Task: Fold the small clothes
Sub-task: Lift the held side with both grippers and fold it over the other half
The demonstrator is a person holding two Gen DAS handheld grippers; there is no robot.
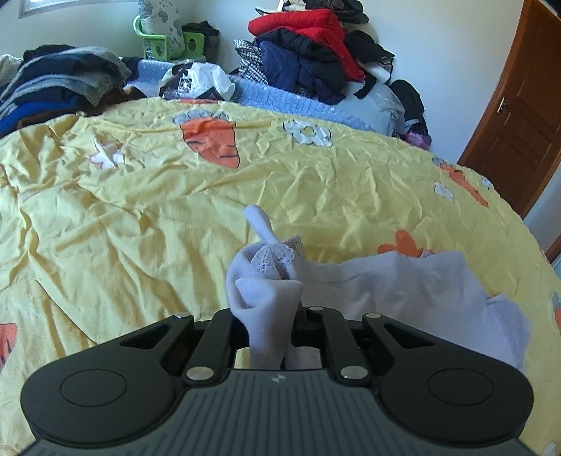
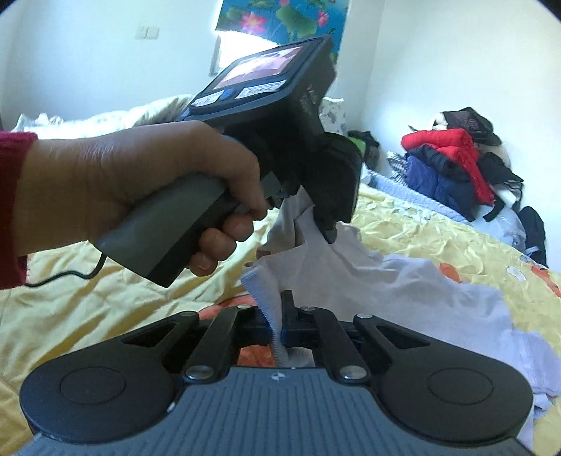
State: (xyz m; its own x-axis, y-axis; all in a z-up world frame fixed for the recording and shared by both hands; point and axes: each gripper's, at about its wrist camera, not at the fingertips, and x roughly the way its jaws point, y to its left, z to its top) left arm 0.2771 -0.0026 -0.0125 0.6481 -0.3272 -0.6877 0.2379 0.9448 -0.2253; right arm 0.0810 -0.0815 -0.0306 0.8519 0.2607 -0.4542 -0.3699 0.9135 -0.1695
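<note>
Right gripper (image 2: 277, 315) clamps white garment (image 2: 403, 298) ribbed hem; left gripper (image 1: 270, 315) pinches its lace-trimmed bunch. Crumpled yellow carrot-print bedsheet (image 1: 140, 210) beneath, clothes pile (image 1: 308, 52) behind.

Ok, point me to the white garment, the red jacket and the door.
white garment (image 2: 403, 291): right wrist view, its spread middle.
red jacket (image 1: 308, 24): left wrist view, its top fold.
door (image 1: 526, 115): left wrist view, its wooden panel.

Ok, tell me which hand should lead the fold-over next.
Probably the right gripper: it pinches the white garment by its ribbed edge. The left gripper is clamped on a bunched wad with lace, a poorer hold for guiding.
</note>
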